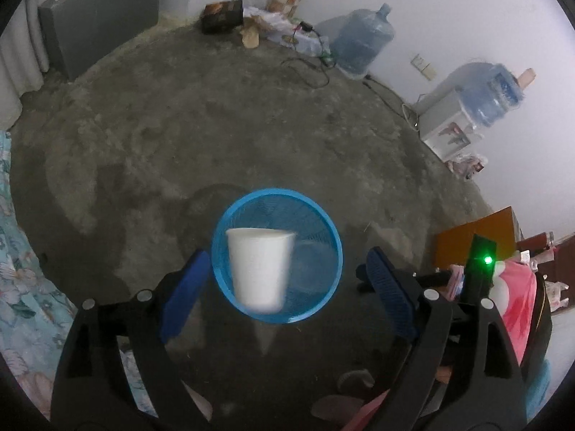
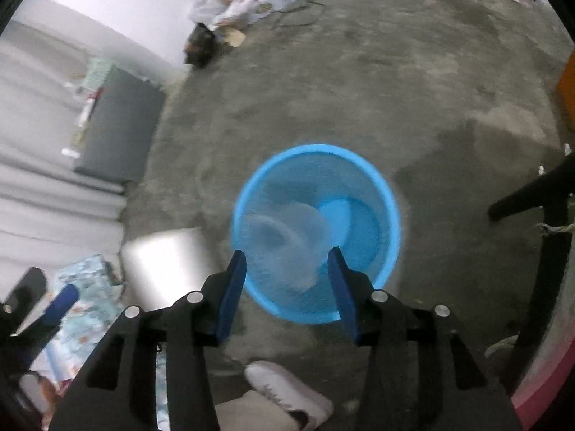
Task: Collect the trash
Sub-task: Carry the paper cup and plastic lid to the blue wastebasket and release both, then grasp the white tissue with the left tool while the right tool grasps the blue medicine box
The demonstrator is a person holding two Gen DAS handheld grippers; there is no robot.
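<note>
Open left tongs (image 1: pixel 287 269) frame a seemingly unlabelled white cup (image 1: pixel 259 269) over blue basket (image 1: pixel 325 222).

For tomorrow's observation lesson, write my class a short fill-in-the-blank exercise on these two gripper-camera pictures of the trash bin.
1. The mesh bin on the floor is ____ in colour.
2. The white paper cup seen over the bin is touched by ____ of the left gripper's pads.
3. Both grippers have ____ finger pads.

Missing words: blue; neither; blue
</note>
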